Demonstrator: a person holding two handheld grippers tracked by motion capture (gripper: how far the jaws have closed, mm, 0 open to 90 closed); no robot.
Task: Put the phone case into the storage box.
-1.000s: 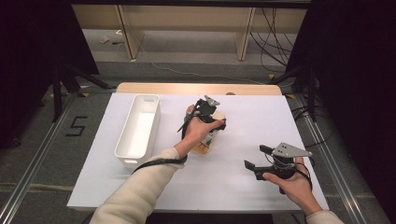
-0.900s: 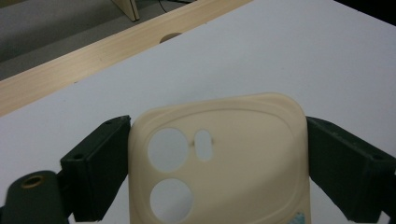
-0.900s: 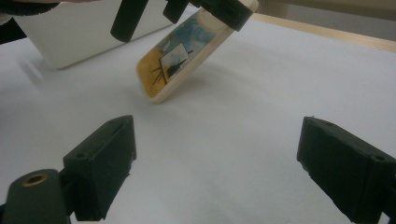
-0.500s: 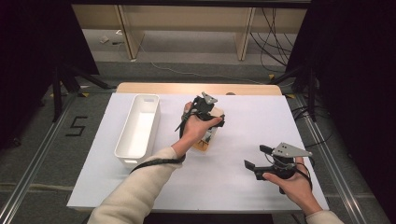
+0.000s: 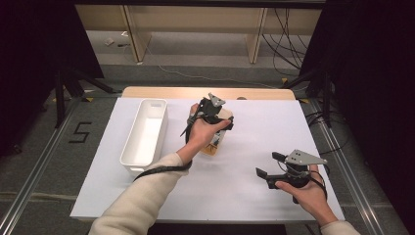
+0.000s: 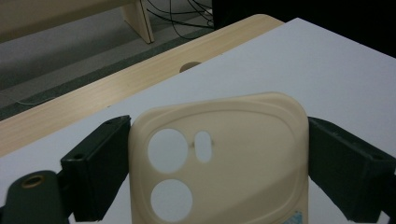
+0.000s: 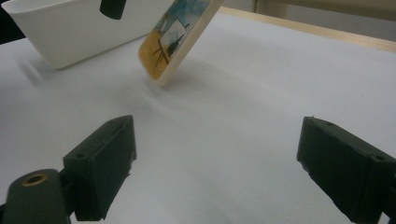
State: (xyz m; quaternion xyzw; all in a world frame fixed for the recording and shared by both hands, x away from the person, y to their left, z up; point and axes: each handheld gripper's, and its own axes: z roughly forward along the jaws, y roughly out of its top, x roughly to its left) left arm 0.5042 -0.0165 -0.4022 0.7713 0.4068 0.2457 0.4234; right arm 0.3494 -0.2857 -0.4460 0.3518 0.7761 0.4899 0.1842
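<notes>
A cream phone case (image 6: 219, 158) with round camera cut-outs sits between the jaws of my left gripper (image 6: 219, 135), which is shut on its two long edges. From above, the left gripper (image 5: 221, 121) holds the case (image 5: 215, 143) tilted over the middle of the white table top, right of the bin. The printed yellow and blue face of the case (image 7: 180, 32) shows in the right gripper view, its lower corner close to the table. My right gripper (image 5: 269, 165) rests open near the front right, its jaws (image 7: 215, 140) wide apart with nothing between them.
A long white bin (image 5: 144, 134) stands left of the case, and its wall (image 7: 70, 28) also appears in the right gripper view. The white table sheet (image 5: 254, 132) ends at a wooden strip (image 5: 161, 92) along the far edge. Cables lie on the floor beyond.
The left gripper has shifted slightly left and away with the case in it. The right gripper has stayed where it was.
</notes>
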